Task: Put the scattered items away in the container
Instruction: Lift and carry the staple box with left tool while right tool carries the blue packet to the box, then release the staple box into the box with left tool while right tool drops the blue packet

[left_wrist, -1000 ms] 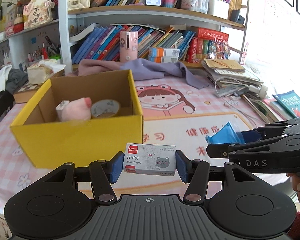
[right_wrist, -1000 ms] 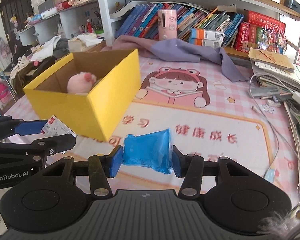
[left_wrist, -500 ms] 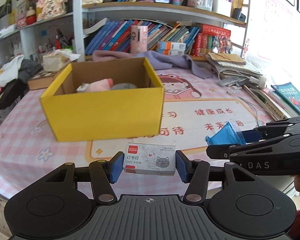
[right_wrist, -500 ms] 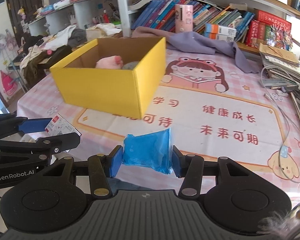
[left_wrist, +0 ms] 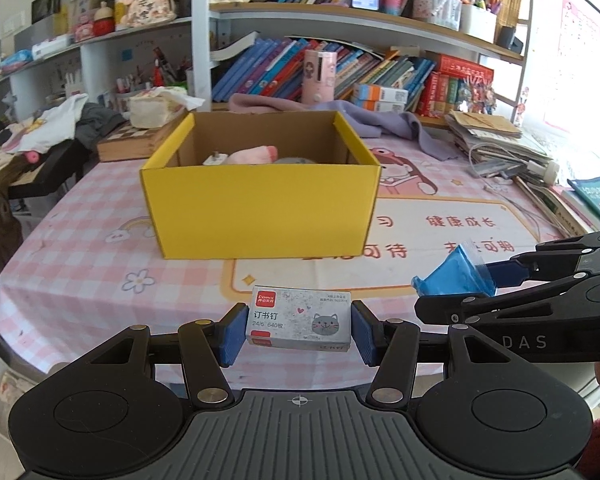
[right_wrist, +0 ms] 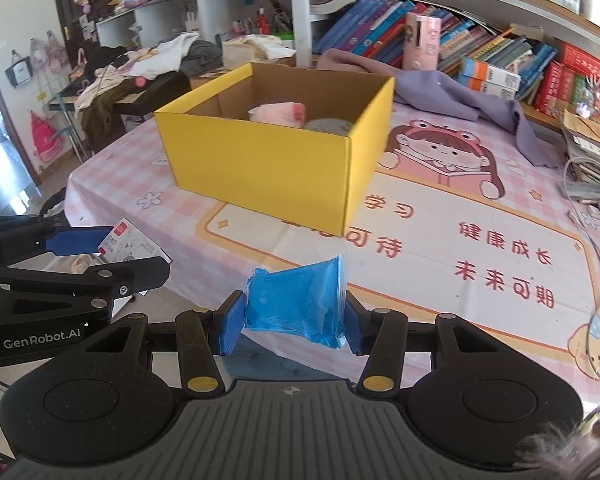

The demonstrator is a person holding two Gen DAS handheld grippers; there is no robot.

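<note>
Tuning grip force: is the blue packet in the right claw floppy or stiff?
Blue packet looks soft: its film is creased between the right claw pads. Probably light, since it stays level. Glossy wrap may slip.

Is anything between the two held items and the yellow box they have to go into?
Nothing visible. The staple box in the left gripper and the blue packet in the right gripper face the yellow box across bare tablecloth; only its near wall must be cleared.
</note>
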